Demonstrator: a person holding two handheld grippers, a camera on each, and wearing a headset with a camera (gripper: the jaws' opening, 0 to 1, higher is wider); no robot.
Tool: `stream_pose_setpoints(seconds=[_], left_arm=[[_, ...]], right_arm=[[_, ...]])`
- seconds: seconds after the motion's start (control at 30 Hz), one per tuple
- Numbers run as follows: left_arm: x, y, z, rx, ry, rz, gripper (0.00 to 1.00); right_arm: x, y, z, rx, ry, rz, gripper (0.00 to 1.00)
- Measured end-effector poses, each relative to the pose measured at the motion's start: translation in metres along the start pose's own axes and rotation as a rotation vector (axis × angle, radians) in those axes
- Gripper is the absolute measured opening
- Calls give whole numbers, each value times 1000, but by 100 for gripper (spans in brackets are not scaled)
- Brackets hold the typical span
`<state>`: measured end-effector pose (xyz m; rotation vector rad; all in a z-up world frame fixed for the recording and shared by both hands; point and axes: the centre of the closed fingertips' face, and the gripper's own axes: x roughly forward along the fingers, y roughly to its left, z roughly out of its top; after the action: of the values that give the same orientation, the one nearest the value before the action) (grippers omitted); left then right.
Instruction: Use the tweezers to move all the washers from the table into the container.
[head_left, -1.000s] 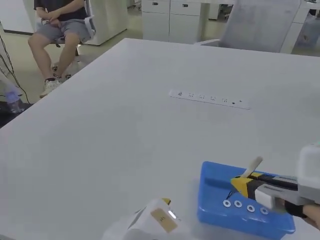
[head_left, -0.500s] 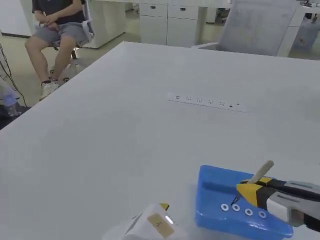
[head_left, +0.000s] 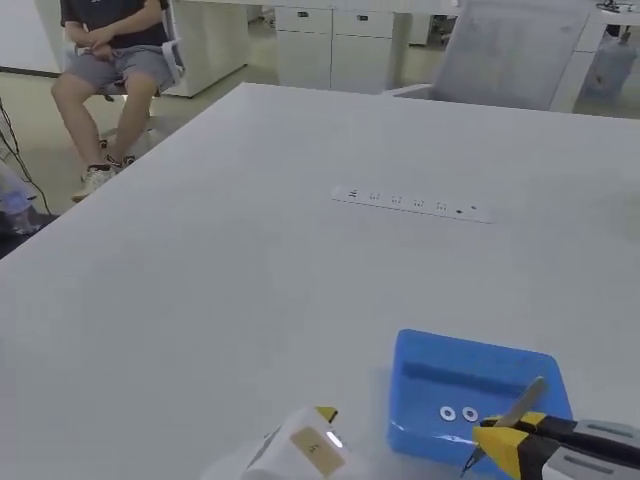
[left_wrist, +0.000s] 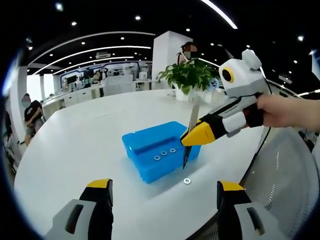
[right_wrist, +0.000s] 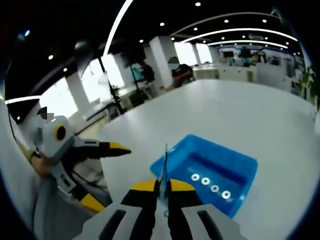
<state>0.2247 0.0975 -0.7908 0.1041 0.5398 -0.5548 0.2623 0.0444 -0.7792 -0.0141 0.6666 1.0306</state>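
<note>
Left hand-held gripper (left_wrist: 162, 210): jaws spread, nothing held.
Container (left_wrist: 145, 172): four washers (left_wrist: 165, 153) already lodged inside.
Loose washer (left_wrist: 187, 181): left on the worktop (left_wrist: 65, 160), just beside the container's near side.
Right hand-held gripper (right_wrist: 163, 186): pressed together on the tweezers (right_wrist: 164, 162), whose tips are held just above that washer.

The container (head_left: 470, 352) is blue, washers (head_left: 448, 413) and tweezers (head_left: 522, 402) silver, table (head_left: 250, 250) white, right tool (right_wrist: 162, 186) yellow-tipped.

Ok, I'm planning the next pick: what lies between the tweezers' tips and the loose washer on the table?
Nothing. In the left gripper view the tweezers hang above the washer beside the container, with a bare gap between.
</note>
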Motion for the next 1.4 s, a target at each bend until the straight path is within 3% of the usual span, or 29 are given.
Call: stream_pose_setpoints(seconds=[0.33,0.83,0.93,1.13,1.27,1.4], left_arm=[[0,-1,1,-4,-2,-4,87],[1,-1,0,-7,1,-4,87],[1,-1,0,-6,3,-4,87],[1,0,0,-5,3,-2,87],[1,0,0,-6,2,0,87],[1,0,0,-4,4,-1,87]], right_arm=[[9,-1,-28,17,59,-9,4],[11,-2,-38,5,82,-14,4],[10,0,-39,-30,93,-17,4],[14,4,-41,-206,123,-16,4],[14,2,-41,-275,132,-56,4],[16,4,-41,-254,130,-26,4]])
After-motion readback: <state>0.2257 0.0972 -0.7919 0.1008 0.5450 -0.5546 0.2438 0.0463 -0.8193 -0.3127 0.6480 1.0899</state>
